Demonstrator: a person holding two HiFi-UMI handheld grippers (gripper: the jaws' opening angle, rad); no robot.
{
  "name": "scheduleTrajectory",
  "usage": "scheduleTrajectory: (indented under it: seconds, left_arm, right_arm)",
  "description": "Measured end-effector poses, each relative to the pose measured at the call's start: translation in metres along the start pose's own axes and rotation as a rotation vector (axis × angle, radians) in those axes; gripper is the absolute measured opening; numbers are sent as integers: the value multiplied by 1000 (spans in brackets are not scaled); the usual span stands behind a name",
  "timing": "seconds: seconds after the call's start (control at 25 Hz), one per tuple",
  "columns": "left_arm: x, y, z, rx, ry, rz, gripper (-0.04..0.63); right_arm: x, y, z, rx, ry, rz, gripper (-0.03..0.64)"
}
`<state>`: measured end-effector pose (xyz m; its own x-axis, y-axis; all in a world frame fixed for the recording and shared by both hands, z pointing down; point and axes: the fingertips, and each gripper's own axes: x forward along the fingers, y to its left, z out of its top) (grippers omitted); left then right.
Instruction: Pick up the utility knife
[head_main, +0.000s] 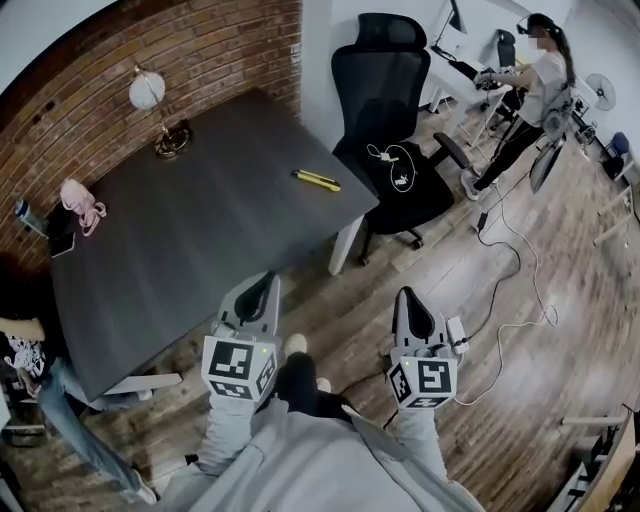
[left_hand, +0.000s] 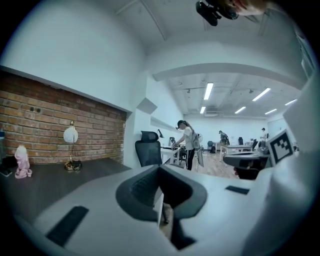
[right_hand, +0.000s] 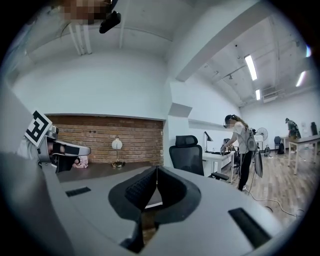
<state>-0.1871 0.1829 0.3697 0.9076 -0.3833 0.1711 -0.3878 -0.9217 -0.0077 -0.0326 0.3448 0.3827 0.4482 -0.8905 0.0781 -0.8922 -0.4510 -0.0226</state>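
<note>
The slim yellow-and-black utility knife (head_main: 316, 179) lies flat on the dark matte rectangular table (head_main: 200, 240), far from the person and near its right edge, beside the black mesh office chair (head_main: 385, 90). Both tools hover over the floor at the near side, well apart from it. The left gripper (head_main: 262, 287) and the right gripper (head_main: 411, 303) each have jaws pressed together on nothing. The risk: reaching in with jaws unopened would likely shove the thin knife along the smooth top, perhaps off that edge.
</note>
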Motion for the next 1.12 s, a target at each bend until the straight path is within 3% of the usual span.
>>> scheduleTrajectory:
  seconds: [0.24,0.76,1.12]
  left_arm:
    - [39,14,6,14,-10,-11,18]
    - [177,72,34,-1,-18,-62,18]
    - [222,102,36,-9,-16,-77,18]
  right_arm:
    - [40,-14,-2,18,-3,-3,18]
    - [179,-49,18,3,7,-28,18]
    - [231,-51,15,14,25,-32,18]
